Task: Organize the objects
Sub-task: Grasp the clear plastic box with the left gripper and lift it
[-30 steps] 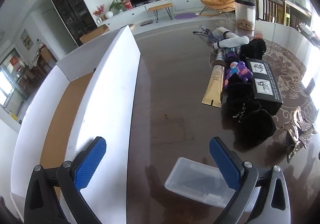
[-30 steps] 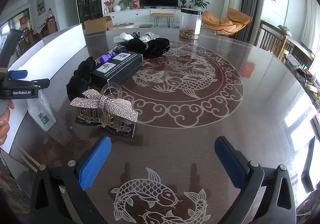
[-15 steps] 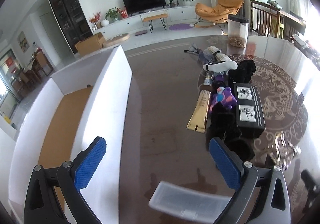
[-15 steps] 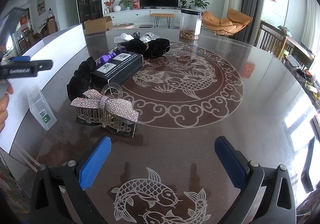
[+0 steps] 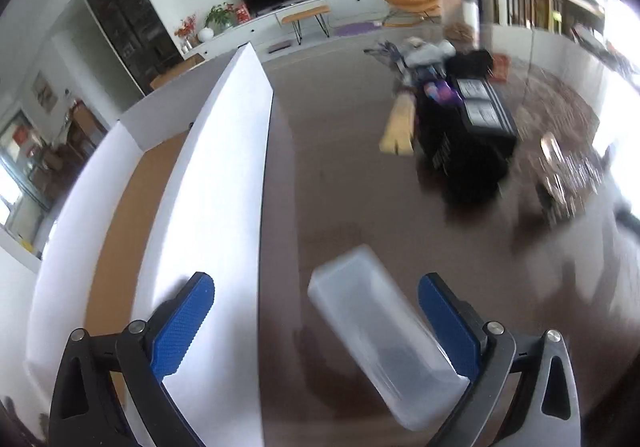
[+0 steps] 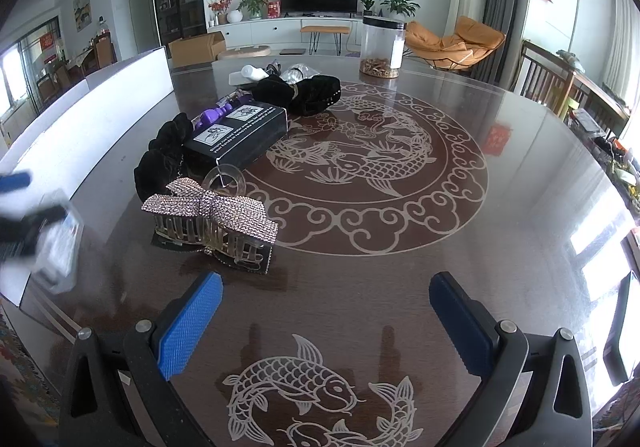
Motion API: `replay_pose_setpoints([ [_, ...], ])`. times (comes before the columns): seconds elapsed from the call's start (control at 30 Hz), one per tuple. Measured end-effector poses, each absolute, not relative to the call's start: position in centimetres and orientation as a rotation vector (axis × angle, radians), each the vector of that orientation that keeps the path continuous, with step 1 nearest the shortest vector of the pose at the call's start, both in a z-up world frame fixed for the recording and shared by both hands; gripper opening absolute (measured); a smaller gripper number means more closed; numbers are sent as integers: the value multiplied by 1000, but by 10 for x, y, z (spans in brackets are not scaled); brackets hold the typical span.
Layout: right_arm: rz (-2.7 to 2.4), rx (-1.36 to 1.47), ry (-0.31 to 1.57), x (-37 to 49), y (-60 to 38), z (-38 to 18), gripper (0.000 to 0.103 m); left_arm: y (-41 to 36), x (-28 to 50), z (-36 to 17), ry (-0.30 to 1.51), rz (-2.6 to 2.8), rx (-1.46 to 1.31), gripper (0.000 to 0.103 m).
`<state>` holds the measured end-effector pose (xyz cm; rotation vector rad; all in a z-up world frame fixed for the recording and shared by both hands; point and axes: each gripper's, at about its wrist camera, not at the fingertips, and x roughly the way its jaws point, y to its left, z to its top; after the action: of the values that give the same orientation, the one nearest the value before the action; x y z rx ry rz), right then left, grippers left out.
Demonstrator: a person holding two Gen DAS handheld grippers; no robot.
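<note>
I hold a pair of black tongs with blue ribbed pads in each hand, over a dark brown glossy table inlaid with pale fish and cloud patterns (image 6: 400,287). My left tongs (image 5: 316,311) are spread wide with nothing between the pads yet; they straddle a small clear plastic lidded box (image 5: 384,343) lying on the table, which sits nearer the right pad, likely because I am lining up to grasp it. Just to its left stands a long white-walled storage box with a cork-brown floor (image 5: 224,175), probably where the items belong. My right tongs (image 6: 326,323) are also wide open and empty, hovering over the bare tabletop, seemingly waiting. Ahead of them lie a rhinestone bow hair claw clip (image 6: 212,221), a black rectangular carton with white labels (image 6: 240,135), black velvet scrunchies (image 6: 164,159) and a purple toy (image 6: 216,115), clustered together, not yet sorted.
</note>
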<state>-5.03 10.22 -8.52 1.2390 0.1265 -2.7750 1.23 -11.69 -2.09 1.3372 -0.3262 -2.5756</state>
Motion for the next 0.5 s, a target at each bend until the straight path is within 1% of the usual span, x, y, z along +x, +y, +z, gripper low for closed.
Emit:
replay_pose_setpoints([
  [0.13, -2773, 1234, 134, -50, 100, -85, 103, -110, 39, -23, -366, -2581, 1360, 103],
  [0.2, -2773, 1232, 133, -50, 100, -85, 103, -109, 40, -29, -370, -2577, 1374, 103],
  [0.33, -2778, 1233, 118, -49, 102, -84, 103, -90, 23, -45, -475, -2575, 1365, 103],
  [0.37, -2781, 1233, 104, -50, 103, -84, 103, -87, 19, -49, -454, -2603, 1409, 103],
  [0.43, -2786, 1229, 74, -49, 108, -83, 103, -84, 7, -60, -316, -2653, 1555, 103],
  [0.5, -2779, 1209, 25, -47, 113, -79, 103, -83, 1, -63, -227, -2689, 1580, 103],
])
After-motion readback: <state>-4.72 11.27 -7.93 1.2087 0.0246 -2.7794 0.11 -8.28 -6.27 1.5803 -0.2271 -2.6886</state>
